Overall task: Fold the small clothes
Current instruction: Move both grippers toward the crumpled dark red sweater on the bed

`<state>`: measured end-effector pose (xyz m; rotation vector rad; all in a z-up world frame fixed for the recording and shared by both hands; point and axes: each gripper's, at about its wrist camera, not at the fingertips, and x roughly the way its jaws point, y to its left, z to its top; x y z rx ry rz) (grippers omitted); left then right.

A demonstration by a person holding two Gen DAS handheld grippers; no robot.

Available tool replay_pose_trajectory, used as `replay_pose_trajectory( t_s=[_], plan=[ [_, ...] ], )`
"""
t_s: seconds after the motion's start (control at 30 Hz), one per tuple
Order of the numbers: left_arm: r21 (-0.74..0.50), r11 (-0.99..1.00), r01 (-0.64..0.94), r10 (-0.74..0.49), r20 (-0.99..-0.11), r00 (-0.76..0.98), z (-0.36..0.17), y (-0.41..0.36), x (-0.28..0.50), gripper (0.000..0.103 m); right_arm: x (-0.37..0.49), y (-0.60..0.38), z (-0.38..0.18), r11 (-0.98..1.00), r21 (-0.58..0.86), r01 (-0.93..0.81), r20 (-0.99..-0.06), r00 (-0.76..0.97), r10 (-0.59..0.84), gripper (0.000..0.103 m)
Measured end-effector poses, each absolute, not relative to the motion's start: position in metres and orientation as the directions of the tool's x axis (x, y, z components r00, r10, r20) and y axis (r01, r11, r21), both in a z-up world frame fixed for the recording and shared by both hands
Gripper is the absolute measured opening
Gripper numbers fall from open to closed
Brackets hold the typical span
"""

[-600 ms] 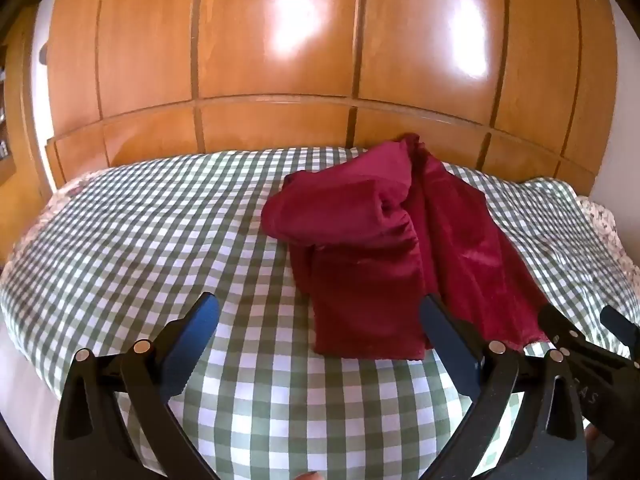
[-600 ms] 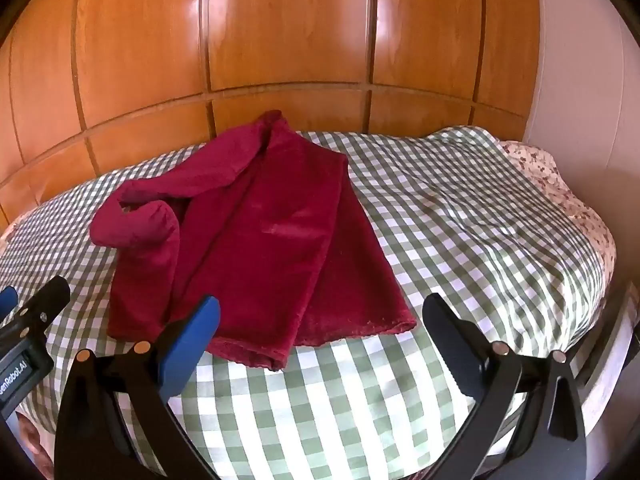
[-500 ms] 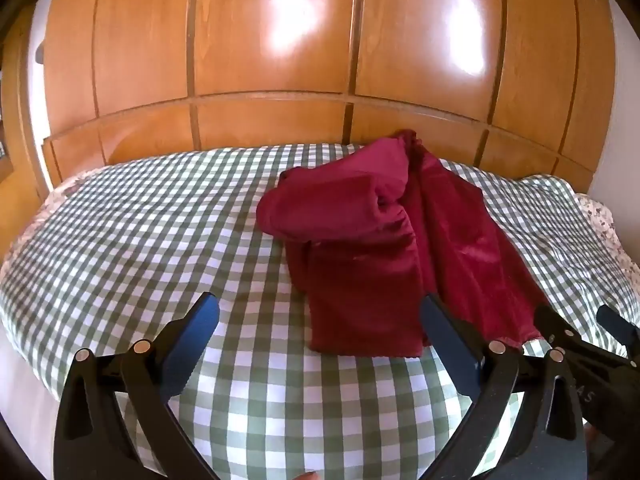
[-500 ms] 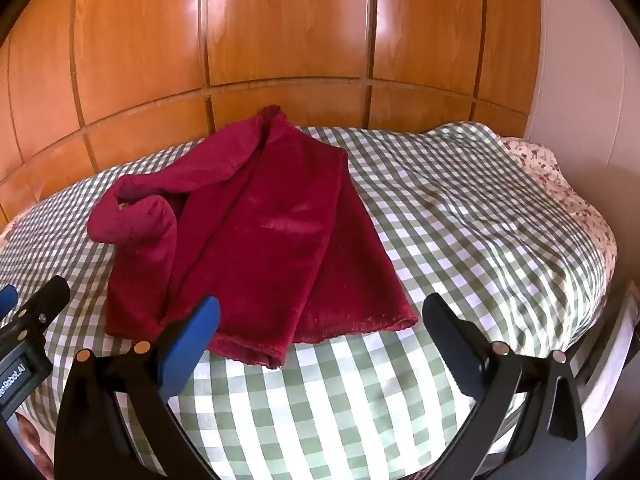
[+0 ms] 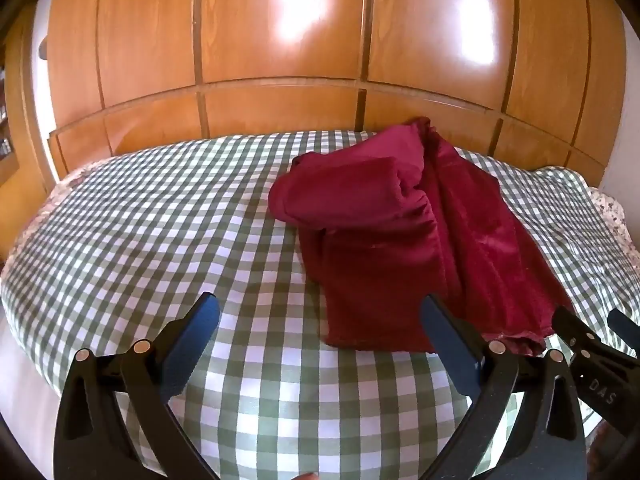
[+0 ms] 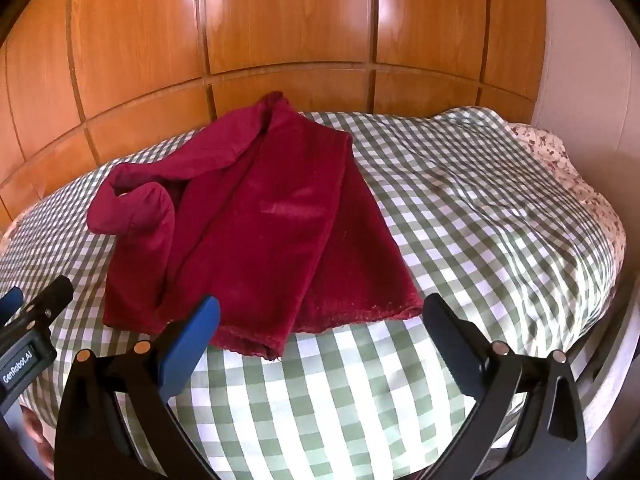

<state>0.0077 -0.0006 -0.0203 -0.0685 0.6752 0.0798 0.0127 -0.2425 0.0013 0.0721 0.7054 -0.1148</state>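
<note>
Since the earlier frame, the dark red garment (image 5: 404, 240) is seen lower and nearer in the left wrist view, its hem now close to the blue fingers (image 5: 448, 344). It is spread on the green checked bed cover (image 5: 160, 232), right of centre in that frame and left of centre in the right wrist view (image 6: 260, 232), one sleeve curled at its left. The left gripper (image 5: 320, 320) is held wide apart, gripping nothing. The right gripper (image 6: 320, 320) is likewise spread and empty above the hem. Wooden panelling (image 6: 280, 20) fills the upper frame.
</note>
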Motion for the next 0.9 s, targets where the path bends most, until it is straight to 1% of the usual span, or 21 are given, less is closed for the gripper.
replay_pose_trajectory(
  t_s=[0.9],
  plan=[
    [-0.017,0.997,-0.078,0.047,-0.66,0.75,-0.028,-0.004,0.016,0.099,0.002,-0.265,0.001,0.99,0.054,0.129,-0.659,0.75,-0.062,0.101]
  ],
)
